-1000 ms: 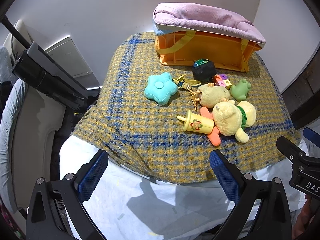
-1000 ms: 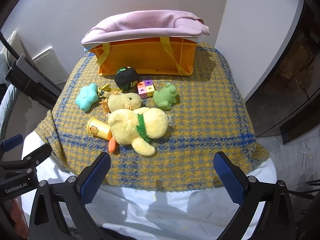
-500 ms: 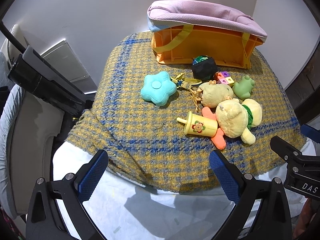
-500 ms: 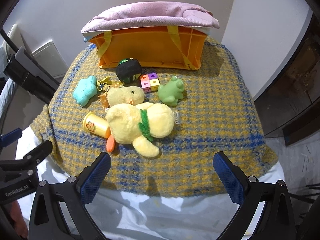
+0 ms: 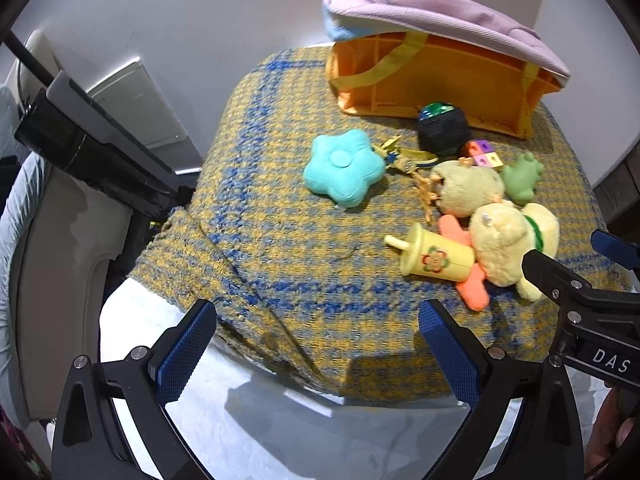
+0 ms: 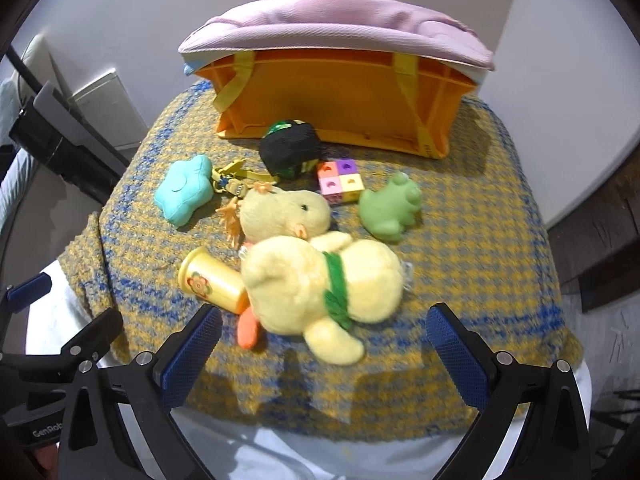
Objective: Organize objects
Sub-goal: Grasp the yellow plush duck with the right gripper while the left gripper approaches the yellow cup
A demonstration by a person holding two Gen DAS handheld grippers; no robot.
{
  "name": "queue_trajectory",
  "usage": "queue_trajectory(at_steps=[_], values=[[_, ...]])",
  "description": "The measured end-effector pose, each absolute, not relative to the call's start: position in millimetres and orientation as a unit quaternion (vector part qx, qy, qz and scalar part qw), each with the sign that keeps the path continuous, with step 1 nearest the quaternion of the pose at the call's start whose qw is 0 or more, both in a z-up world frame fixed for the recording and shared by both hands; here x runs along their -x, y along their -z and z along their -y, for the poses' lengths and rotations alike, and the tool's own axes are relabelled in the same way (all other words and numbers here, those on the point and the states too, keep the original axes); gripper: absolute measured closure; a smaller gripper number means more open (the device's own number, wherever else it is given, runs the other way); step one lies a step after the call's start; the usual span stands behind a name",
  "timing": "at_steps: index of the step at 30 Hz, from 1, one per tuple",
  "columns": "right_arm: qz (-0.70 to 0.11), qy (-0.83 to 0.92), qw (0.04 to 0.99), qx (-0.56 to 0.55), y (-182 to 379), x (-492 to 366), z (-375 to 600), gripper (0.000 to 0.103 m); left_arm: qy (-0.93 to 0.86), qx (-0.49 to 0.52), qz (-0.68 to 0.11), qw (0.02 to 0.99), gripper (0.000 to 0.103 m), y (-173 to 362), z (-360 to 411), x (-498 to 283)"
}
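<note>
White walls [image 5: 208, 16]; dark wood floor [image 6: 600, 248] at right.

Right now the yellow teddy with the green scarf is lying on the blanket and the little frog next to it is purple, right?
Not quite. The yellow teddy with the green scarf does lie on the blanket, but the little frog next to it is green, not purple. The right wrist view shows it clearly.
</note>
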State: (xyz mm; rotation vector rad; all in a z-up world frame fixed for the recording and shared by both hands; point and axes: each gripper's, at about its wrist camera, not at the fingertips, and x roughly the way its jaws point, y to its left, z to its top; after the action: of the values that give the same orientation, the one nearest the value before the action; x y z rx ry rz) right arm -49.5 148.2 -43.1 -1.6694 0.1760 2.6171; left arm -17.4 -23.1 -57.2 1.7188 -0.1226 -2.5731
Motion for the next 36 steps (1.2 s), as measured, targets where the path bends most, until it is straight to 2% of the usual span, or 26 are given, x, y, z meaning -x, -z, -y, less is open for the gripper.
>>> queue_trajectory(at_steps=[7, 14, 22, 23, 27, 30, 36], values=[[-0.049, -0.837, 0.01, 0.545, 55.2, 65.9, -134.2, 0.008, 0.826, -0.562, 0.034, 0.03, 0.0, 68.6, 34.9, 25.6], [-0.04, -0.829, 0.014, 0.558, 69.8, 79.9, -129.1, 0.021, 0.821, -0.569, 0.027, 0.032, 0.0, 80.8, 43.3, 36.2], [0.029, -0.828, 0.043, 0.558, 84.9, 93.5, -118.5, 0.022, 0.816, -0.577, 0.028, 0.028, 0.0, 91.9, 43.6, 43.0], [0.038, -0.829, 0.046, 0.557, 86.3, 93.5, -118.8, 0.03, 0.816, -0.577, 0.029, 0.028, 0.0, 92.8, 42.7, 43.2], [0.025, -0.836, 0.034, 0.547, 81.3, 88.1, -128.3, 0.047, 0.814, -0.58, 0.028, 0.018, 0.0, 95.4, 35.0, 44.4], [0.007, -0.84, 0.03, 0.541, 75.0, 83.5, -137.0, 0.053, 0.814, -0.58, 0.032, 0.004, 0.0, 96.9, 23.8, 46.1], [-0.018, -0.848, 0.043, 0.527, 60.3, 68.8, -164.2, 0.056, 0.815, -0.577, 0.03, -0.04, 0.0, 100.8, -6.3, 52.0]])
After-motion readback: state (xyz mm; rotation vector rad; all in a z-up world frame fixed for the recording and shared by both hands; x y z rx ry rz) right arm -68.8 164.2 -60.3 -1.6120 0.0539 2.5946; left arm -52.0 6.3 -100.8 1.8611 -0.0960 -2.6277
